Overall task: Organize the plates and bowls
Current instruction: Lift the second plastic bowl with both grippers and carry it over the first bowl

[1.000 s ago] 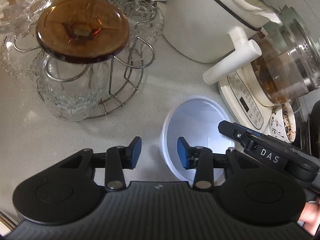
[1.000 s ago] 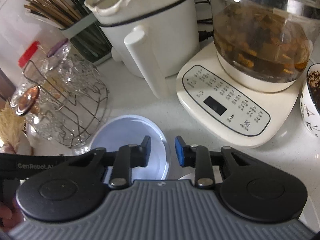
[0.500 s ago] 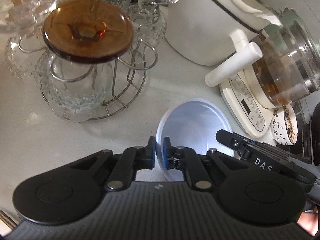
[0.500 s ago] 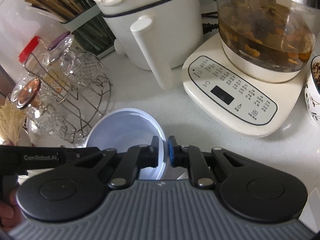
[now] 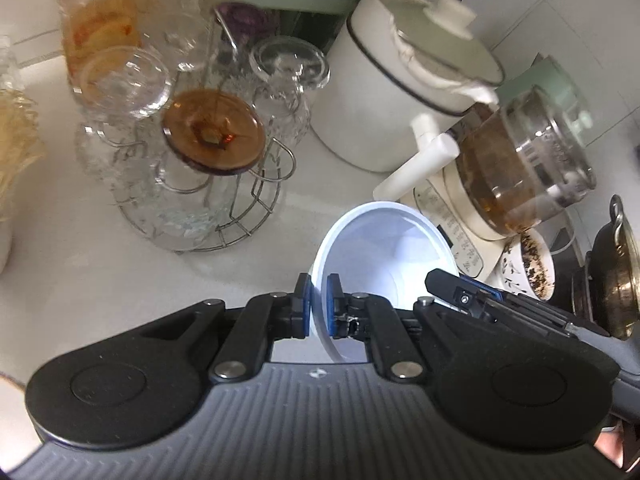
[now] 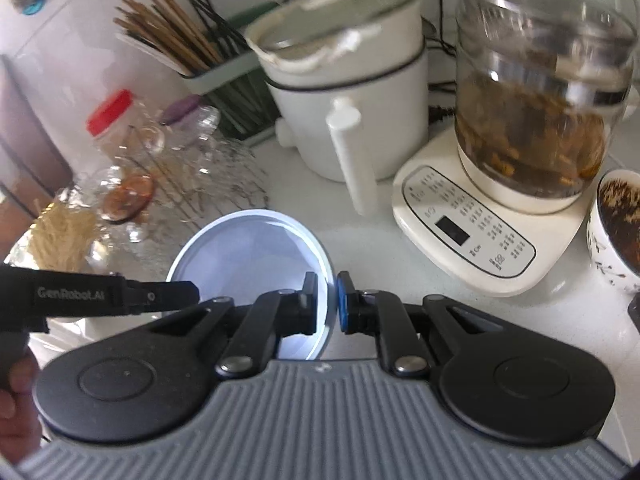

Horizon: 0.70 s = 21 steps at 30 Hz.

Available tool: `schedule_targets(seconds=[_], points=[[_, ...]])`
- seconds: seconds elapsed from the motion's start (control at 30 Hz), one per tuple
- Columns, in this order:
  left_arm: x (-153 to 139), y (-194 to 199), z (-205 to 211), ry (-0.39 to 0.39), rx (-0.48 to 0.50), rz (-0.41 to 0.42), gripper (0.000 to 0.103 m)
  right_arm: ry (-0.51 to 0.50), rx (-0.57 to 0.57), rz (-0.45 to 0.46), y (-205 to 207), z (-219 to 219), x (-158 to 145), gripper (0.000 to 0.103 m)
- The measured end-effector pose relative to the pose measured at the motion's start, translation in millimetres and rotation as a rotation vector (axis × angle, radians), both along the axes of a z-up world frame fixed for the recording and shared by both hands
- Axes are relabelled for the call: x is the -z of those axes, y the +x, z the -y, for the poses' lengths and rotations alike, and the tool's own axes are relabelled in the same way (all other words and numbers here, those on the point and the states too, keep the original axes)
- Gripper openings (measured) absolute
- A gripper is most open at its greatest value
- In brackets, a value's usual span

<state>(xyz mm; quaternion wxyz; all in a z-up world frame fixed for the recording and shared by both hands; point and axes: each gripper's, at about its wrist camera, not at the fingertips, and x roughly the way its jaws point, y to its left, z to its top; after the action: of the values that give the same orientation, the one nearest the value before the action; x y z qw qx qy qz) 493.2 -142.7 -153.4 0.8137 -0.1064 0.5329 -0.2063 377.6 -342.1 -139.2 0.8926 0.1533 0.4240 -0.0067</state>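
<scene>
Left tongs (image 5: 318, 306) and right tongs (image 6: 327, 303) are each clamping opposite rim edges of the pale blue-white round plastic bowl (image 5: 384, 248) | bowl is hanging above the white worktop (image 5: 100, 272), beside the wire glass rack (image 5: 224, 200) | advice: keeping both grips level, moving together, avoiding rim twist.

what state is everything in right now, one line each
white bowl: gripped on opposite rim sides, tilted
left gripper: shut on the bowl rim
right gripper: shut on the bowl rim
white pot: lid on
glass kettle: on its base, partly full of brown brew
red-capped jar: capped
wire rack: loaded with upturned glasses
</scene>
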Motion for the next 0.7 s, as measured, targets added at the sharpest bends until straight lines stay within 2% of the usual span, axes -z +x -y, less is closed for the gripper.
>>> schedule_targets(seconds=[0.33,0.57,0.7], points=[[-39.2,-34.0,-33.4,-0.028,-0.041,0.060,0.009,0.013,-0.058,0.050,-21.9,-19.7,-31.9,0.013],[-52.7,-57.4,-60.2,-0.040,-0.057,0.082,0.009,-0.002,-0.113,0.079,-36.7,-41.2,-48.3,0.013],[-55.8,-70.8,-75.5,-0.041,-0.083,0.092,0.009,0.010,-0.135,0.073,-44.0,-53.4,-47.6,0.013]])
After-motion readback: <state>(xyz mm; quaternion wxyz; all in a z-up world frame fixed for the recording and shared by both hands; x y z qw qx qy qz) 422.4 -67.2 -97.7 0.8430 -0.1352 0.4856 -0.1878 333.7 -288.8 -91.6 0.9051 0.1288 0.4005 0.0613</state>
